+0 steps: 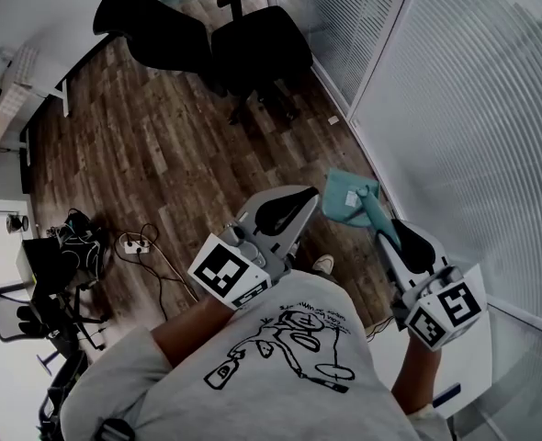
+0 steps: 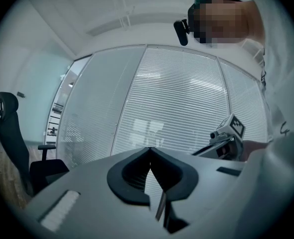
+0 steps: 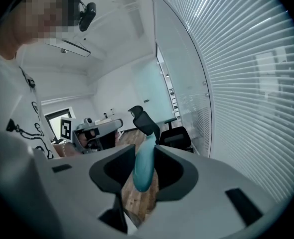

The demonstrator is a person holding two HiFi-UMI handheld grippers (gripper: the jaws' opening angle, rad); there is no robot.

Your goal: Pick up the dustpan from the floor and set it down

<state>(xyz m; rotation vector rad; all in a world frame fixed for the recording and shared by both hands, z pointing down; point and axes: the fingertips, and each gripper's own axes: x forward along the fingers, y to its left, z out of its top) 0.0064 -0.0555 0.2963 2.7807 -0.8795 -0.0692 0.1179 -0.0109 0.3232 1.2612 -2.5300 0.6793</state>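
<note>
The right gripper (image 3: 146, 154) has its two dark jaws partway closed on the rounded handle of the teal plastic dustpan (image 3: 143, 169). The handle fills the gap between them, and its blunt end sits back in the throat of the grip. The right gripper view shows both pads against its sides, so I read this as a firm hold, not a loose cradle.

From the jaws the handle runs straight out along the line the gripper points, forward and a little downward. The dustpan's long axis therefore carries on from the gripper's own. In the head view the right gripper (image 1: 384, 222) sits at the lower right. The handle climbs up and to the left from it to the flat pan of the dustpan (image 1: 349, 197).

The pan appears to hang clear above the brown wood-plank floor (image 1: 152, 154), close to the glass wall with white slatted blinds (image 1: 455, 108). A white shoe (image 1: 323, 265) shows on the floor below it. To set the pan down, the right hand would have to lower it along that same line.

The left gripper (image 1: 310, 194) has its jaws closed tip to tip on nothing, as the left gripper view (image 2: 149, 150) shows. In the head view its tips lie just beside the pan's near edge, though I cannot tell whether they touch. Two black office chairs (image 1: 243, 39) stand well apart at the far end.
</note>
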